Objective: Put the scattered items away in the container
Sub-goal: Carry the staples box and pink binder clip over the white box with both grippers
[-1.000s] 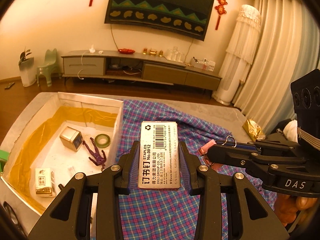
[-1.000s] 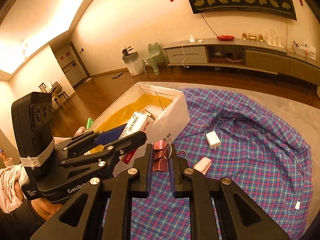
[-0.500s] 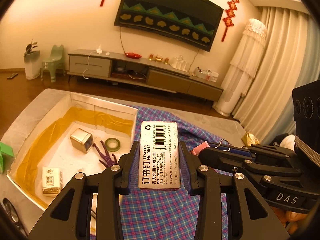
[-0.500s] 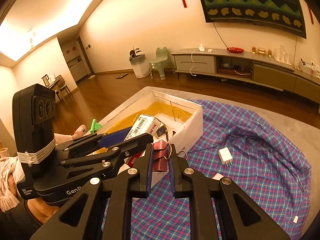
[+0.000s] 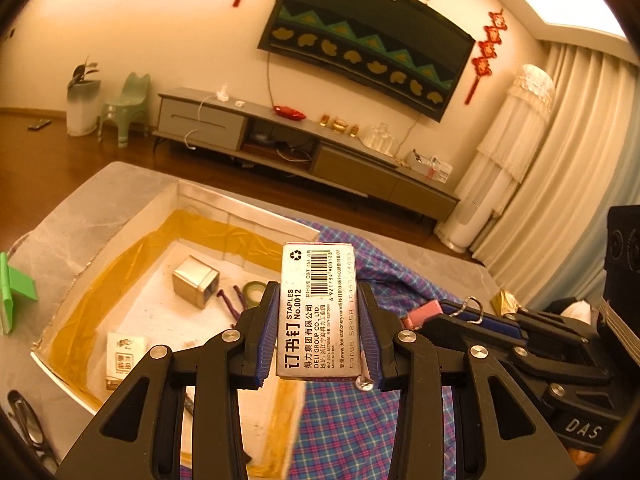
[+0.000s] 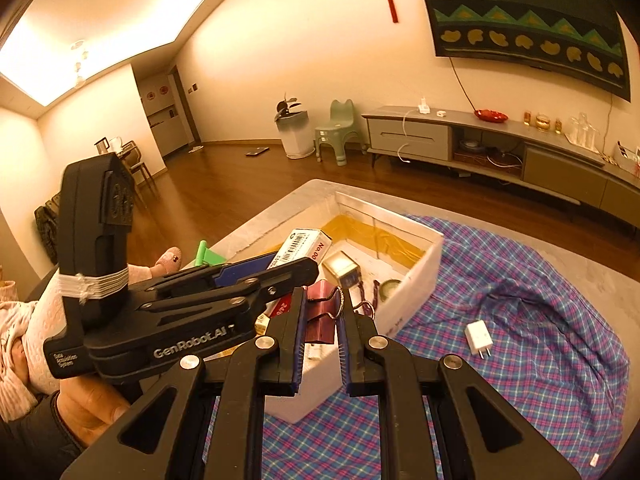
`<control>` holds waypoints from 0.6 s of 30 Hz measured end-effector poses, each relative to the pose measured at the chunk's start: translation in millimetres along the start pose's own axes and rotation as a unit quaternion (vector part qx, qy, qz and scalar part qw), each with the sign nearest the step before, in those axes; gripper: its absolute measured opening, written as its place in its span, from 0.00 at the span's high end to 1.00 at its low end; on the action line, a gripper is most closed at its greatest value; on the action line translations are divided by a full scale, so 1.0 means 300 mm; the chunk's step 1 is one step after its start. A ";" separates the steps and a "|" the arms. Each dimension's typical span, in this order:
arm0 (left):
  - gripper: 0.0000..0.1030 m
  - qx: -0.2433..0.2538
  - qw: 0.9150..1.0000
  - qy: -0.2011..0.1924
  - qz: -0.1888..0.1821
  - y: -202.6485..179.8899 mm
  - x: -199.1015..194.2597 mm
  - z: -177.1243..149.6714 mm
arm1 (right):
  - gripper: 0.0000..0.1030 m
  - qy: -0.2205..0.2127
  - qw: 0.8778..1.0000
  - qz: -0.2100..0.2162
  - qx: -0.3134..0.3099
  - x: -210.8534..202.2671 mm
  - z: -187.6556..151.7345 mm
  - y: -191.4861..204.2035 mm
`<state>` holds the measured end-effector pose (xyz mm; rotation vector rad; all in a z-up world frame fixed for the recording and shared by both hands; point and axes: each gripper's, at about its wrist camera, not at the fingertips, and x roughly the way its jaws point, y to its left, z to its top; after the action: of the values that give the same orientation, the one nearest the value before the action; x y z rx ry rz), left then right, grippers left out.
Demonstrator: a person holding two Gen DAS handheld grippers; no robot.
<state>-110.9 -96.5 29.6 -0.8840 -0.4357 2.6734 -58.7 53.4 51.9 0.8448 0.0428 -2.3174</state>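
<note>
Right now both grippers carry stuff at the container. Left gripper (image 5: 318, 322): jaws pinching a staples box (image 5: 318, 312) by its long sides, label up, held above the near-right edge of the white container (image 5: 240, 210). Right gripper (image 6: 322, 328): jaws nearly pressed together, pinching a dark red binder clip (image 6: 320, 312) w/ its wire handles sticking up; clip hangs over the container's near wall.

Inside the container, yellow tape lines the walls; on the floor lie a small metal tin (image 5: 196, 282), a green tape roll (image 5: 254, 288), a purple figure (image 5: 232, 300) & a white packet (image 5: 124, 354).

Container sits on the grey bench (image 5: 92, 216), its right side touching a plaid cloth (image 6: 540, 320). On the cloth, apart from the container: a white charger plug (image 6: 479, 338). A pink item (image 5: 422, 312) lies on the cloth just behind the right gripper; can't tell what it is. A green thing (image 5: 14, 292) is on the bench left of the container.
</note>
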 end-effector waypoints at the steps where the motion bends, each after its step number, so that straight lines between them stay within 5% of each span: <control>1: 0.62 -0.005 1.000 0.001 0.001 0.016 0.001 0.004 | 0.85 0.000 1.000 0.002 -0.001 0.005 0.004 0.006; 18: 0.62 -0.062 0.998 0.006 0.017 0.255 0.016 0.086 | 0.85 0.028 0.999 0.012 -0.032 0.155 0.071 0.087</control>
<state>-144.2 -169.6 18.4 -0.9508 -0.5952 2.6942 -81.8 1.1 46.4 0.8735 0.1303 -2.2577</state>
